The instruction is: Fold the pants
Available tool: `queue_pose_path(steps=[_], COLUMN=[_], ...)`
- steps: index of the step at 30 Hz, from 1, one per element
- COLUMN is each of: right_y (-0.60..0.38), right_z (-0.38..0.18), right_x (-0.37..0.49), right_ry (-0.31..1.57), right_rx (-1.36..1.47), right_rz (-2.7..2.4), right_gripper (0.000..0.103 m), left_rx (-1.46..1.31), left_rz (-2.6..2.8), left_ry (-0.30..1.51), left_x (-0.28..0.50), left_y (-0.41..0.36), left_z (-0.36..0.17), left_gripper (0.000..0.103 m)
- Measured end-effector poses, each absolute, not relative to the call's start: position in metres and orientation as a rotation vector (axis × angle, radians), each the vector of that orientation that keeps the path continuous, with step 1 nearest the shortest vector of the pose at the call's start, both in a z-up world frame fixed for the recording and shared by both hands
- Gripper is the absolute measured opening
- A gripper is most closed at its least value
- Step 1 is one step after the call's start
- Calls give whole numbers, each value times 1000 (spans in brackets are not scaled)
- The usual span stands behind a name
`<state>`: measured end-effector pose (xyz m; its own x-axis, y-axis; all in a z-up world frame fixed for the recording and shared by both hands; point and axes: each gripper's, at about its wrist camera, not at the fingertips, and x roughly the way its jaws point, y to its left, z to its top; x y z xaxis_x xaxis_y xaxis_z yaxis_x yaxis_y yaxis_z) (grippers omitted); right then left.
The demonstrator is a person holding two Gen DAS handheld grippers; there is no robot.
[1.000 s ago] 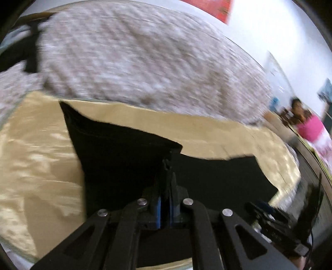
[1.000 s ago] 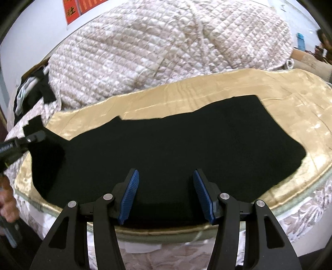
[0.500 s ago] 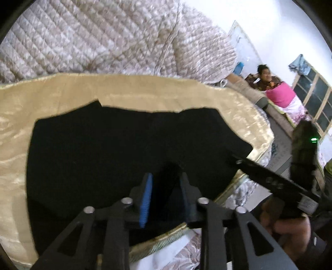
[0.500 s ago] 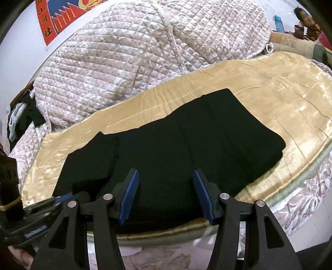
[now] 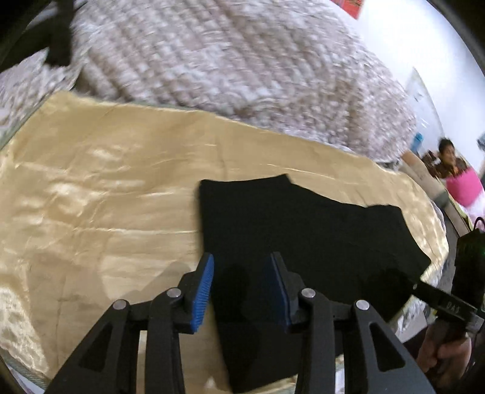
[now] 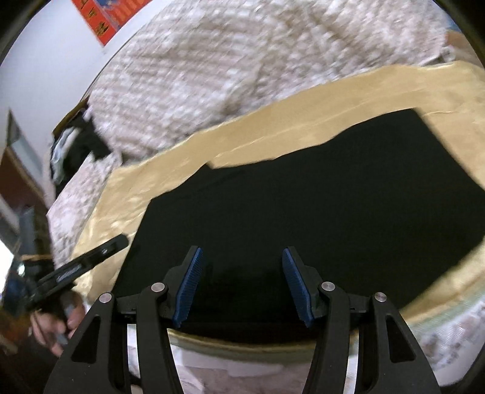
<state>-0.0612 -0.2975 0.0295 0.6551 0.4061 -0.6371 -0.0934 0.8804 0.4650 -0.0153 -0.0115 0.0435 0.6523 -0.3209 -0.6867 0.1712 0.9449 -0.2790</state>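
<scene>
Next fold, by my judgement: pinch the pants' [image 5: 303, 236] near-left edge squarely, lift low, and carry it over evenly so layers stay aligned. Left hand-held gripper [image 5: 241, 291] spread, empty, over that edge. Right hand-held gripper [image 6: 239, 288] spread, empty, above the cloth. Pants: black, flat, already folded, on the gold bedspread [image 5: 106, 197].

- gold satin sheet [image 5: 100, 194] spread under and left of the claw
- quilted blanket [image 5: 230, 60] heaped beyond
- red poster [image 6: 106, 18] on the wall, upper left
</scene>
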Motion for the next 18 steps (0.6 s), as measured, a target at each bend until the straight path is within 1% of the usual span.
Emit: queue_pose_path(steps=[2,16,17,18], right_y=[-289,-261,-260,-259], right_z=[22,20,19,19], right_x=[-49,6,8,11], right_ry=[858,926,931,935], right_rx=[403,345,343,340], right_rz=[311,460,469,473], right_gripper=[55,55,54,51], left_rx=[-204,-197,-196,-195], left_rz=[-278,-285,-284,-283], left_ry=[821,836,837,838], left_x=[-15,-13,-13,-13], left_y=[-8,-14,-14,-14], left_z=[39,29,28,28], left_gripper=[40,40,40,40])
